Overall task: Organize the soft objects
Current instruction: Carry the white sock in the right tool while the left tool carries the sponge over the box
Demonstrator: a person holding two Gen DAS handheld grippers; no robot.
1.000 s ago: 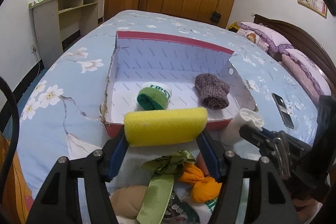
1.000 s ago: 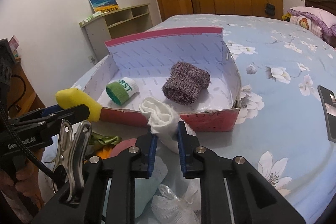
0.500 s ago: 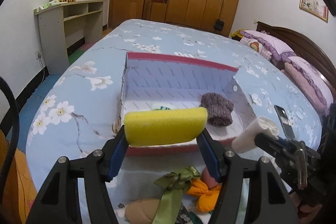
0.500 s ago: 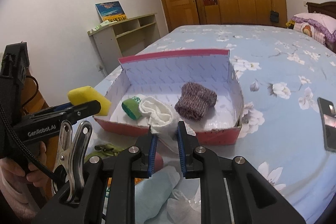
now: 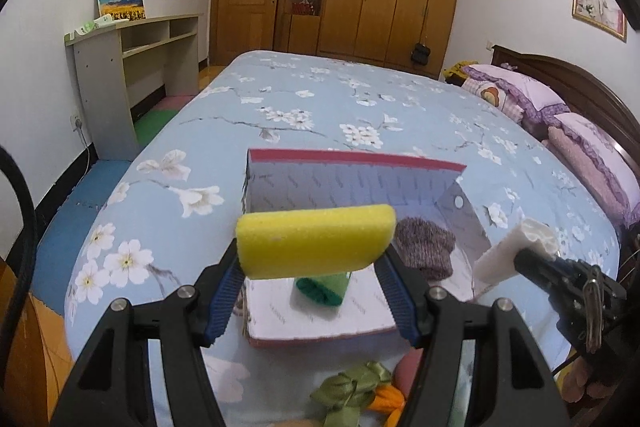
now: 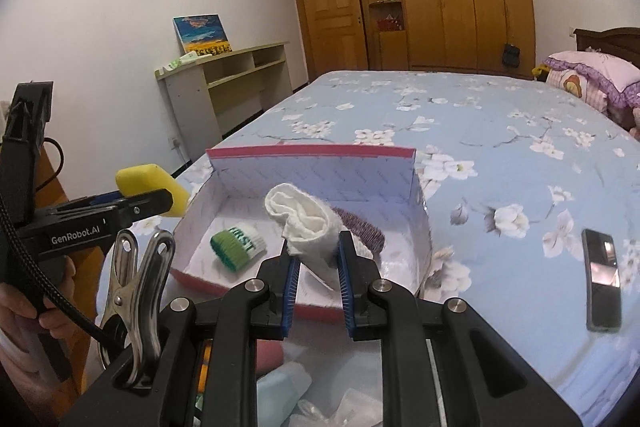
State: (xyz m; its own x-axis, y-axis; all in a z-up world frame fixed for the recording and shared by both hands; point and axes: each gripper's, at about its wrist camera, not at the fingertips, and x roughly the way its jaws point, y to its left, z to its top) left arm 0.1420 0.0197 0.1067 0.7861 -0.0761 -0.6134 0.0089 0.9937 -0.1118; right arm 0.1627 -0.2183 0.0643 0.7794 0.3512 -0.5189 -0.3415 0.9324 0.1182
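My left gripper (image 5: 314, 271) is shut on a yellow sponge (image 5: 314, 245) and holds it above the near edge of a red-rimmed cardboard box (image 5: 356, 159). My right gripper (image 6: 316, 259) is shut on a rolled white sock (image 6: 306, 215), raised over the box (image 6: 312, 151). Inside the box lie a green-and-white rolled sock (image 6: 238, 247), also in the left wrist view (image 5: 322, 287), and a purple-grey knitted roll (image 5: 426, 247). The sponge also shows in the right wrist view (image 6: 150, 187).
The box sits on a blue floral bed (image 5: 320, 107). A phone (image 6: 600, 283) lies on the bed to the right. A green ribbon and orange cloth (image 5: 356, 391) lie near me, with more soft items (image 6: 288, 391). Shelf (image 5: 132, 67) at left, pillows (image 5: 560, 119) at right.
Both grippers rose and pulled back with their loads; the box now looks smaller and lower. The white sock now sits over the box interior in the right view.
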